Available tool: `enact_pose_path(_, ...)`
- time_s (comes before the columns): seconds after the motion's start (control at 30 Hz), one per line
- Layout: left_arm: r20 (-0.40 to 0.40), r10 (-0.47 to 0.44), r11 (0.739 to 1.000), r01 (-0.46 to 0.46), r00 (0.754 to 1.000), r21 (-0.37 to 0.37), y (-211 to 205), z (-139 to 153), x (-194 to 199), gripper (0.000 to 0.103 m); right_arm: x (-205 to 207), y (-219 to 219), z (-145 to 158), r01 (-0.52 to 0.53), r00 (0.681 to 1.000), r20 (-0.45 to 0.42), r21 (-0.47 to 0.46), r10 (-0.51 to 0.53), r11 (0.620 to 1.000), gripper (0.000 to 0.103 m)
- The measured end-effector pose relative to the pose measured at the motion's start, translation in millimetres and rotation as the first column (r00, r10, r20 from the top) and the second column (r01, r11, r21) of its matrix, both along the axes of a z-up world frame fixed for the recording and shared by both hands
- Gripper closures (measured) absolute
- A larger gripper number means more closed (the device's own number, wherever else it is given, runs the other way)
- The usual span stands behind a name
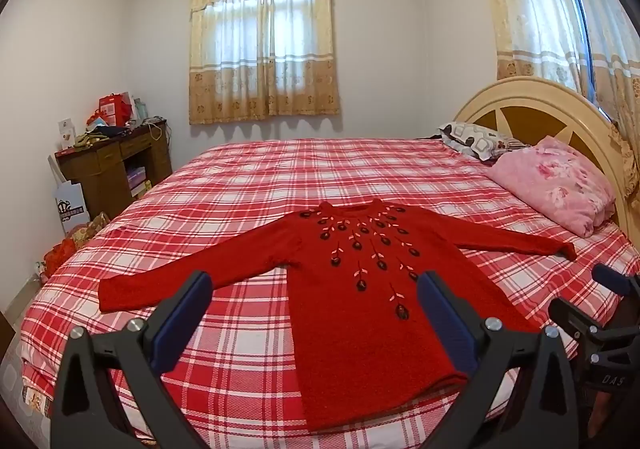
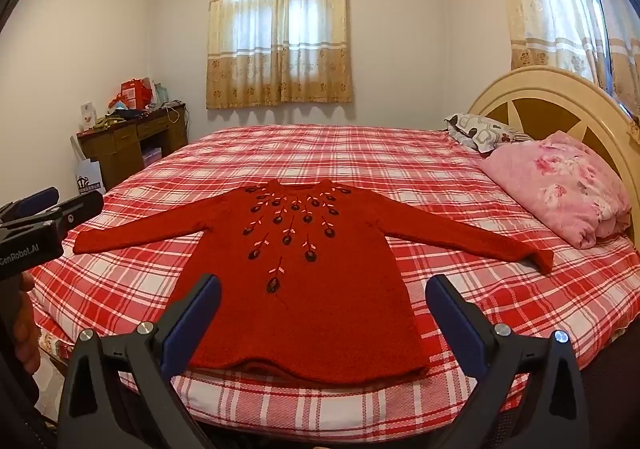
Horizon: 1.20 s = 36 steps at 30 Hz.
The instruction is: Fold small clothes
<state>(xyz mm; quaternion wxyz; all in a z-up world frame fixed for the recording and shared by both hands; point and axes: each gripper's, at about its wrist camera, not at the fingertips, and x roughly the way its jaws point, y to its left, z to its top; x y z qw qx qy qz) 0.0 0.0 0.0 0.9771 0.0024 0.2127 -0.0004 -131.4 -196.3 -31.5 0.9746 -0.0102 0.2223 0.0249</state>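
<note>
A small red sweater (image 1: 360,289) with dark flower embroidery lies flat and face up on the red plaid bed (image 1: 248,209), both sleeves spread out. It also shows in the right wrist view (image 2: 304,289). My left gripper (image 1: 314,289) is open and empty, held above the sweater's hem near its left side. My right gripper (image 2: 324,293) is open and empty above the hem's middle. Each gripper shows at the edge of the other's view: the right one (image 1: 600,313), the left one (image 2: 40,217).
A pink floral pillow (image 1: 556,185) and a patterned pillow (image 1: 476,139) lie by the cream headboard (image 1: 520,97) at the right. A cluttered wooden desk (image 1: 116,165) and a white bag (image 1: 70,205) stand at the far left. Curtained windows are behind.
</note>
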Motion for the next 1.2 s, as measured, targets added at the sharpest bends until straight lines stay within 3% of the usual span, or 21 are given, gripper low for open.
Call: enact_pose_path(1.2, 0.010, 0.004, 1.000, -0.003, 1.000, -0.004, 6.9, -4.0, 0.3, 0.000, 1.9, 5.2, -5.3, -0.006, 1.000, -0.016, 0.001, 0.006, 1.000, 0.001)
